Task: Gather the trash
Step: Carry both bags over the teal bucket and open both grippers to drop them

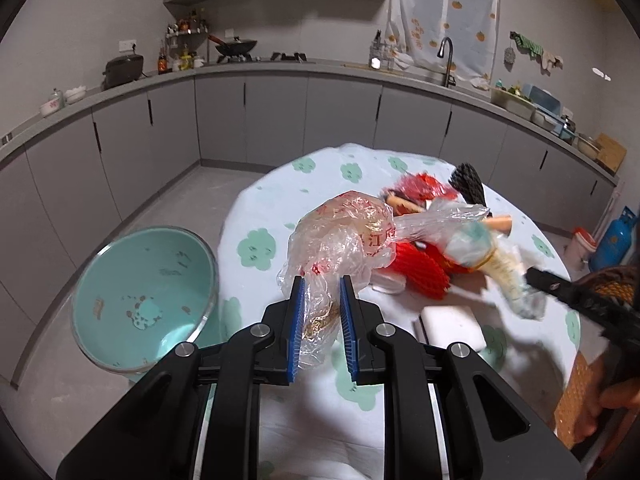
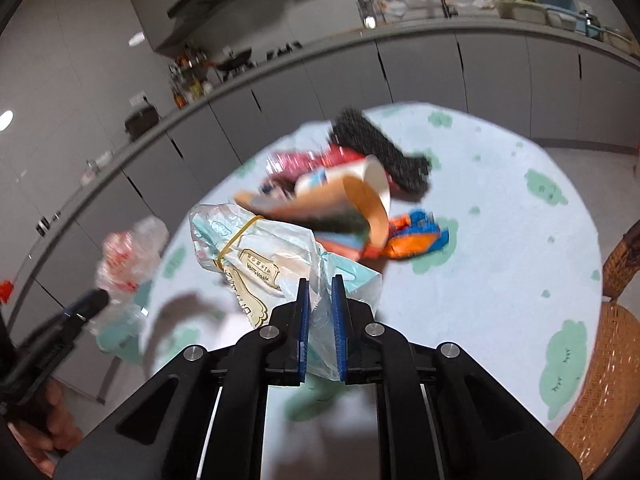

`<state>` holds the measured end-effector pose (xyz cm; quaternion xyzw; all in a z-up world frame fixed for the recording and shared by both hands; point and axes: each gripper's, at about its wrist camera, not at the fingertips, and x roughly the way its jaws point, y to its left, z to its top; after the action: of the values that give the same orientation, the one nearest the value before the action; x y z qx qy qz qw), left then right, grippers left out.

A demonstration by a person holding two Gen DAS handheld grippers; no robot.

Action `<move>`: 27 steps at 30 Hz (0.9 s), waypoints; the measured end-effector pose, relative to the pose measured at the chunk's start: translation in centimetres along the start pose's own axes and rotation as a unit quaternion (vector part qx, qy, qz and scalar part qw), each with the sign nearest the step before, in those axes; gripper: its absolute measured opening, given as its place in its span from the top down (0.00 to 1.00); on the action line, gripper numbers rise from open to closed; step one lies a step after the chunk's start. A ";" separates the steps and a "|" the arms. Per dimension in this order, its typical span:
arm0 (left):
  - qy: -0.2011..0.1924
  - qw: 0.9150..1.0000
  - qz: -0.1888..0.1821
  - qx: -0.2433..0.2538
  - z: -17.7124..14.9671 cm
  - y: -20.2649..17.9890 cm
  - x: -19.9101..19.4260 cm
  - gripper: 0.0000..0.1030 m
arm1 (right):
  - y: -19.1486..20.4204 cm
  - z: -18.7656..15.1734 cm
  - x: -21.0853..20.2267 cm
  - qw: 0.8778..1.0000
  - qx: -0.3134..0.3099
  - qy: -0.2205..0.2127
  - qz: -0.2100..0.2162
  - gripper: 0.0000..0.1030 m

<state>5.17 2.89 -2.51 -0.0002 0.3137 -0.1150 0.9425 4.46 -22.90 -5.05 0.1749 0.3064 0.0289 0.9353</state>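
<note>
Left tool [image 1: 322,300] pinches the clear bag [image 1: 340,236]; right tool [image 2: 320,300] pinches the tied bag [image 2: 256,256]. Thin plastic could slip or rip, b/c each grip is only on an edge, and miss the green bowl [image 1: 144,296].

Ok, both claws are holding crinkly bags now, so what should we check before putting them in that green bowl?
1. Left claw pinching the clear plastic bag with red print: ok.
2. Right claw pinching the clear bag tied with a yellow rubber band: ok.
3. Round teal bowl in reach, beside the table's left edge: ok.
4. Bowl has room: ok, only crumbs inside.
5. Bags lifted free of the red foam netting and paper cup: cannot tell, too blurry.
6. More trash left on the white tablecloth with green clouds: not ok, pile remains.
</note>
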 end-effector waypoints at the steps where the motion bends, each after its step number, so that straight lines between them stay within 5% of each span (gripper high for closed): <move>1: -0.006 1.000 0.006 -0.003 0.2 0.3 -0.3 0.83 | 0.4 0.4 -0.7 1.000 -0.001 -0.012 0.005 0.89; 9: -0.031 0.995 0.091 -0.028 1.6 4.3 -2.1 0.82 | 6.4 2.7 0.0 0.998 -0.037 -0.036 0.043 0.88; 19: -0.014 0.982 0.171 -0.084 1.4 11.4 -1.7 0.82 | 15.9 2.3 5.8 0.992 -0.100 -0.003 0.083 0.88; 27: 0.015 0.971 0.208 -0.119 1.0 15.7 0.9 0.82 | 21.5 1.0 9.8 0.985 -0.153 0.012 0.075 0.88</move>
<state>9.90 17.92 -3.38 -0.0449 0.3324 0.1217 0.9342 14.15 -1.45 -2.43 0.0519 0.2953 0.1470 0.9426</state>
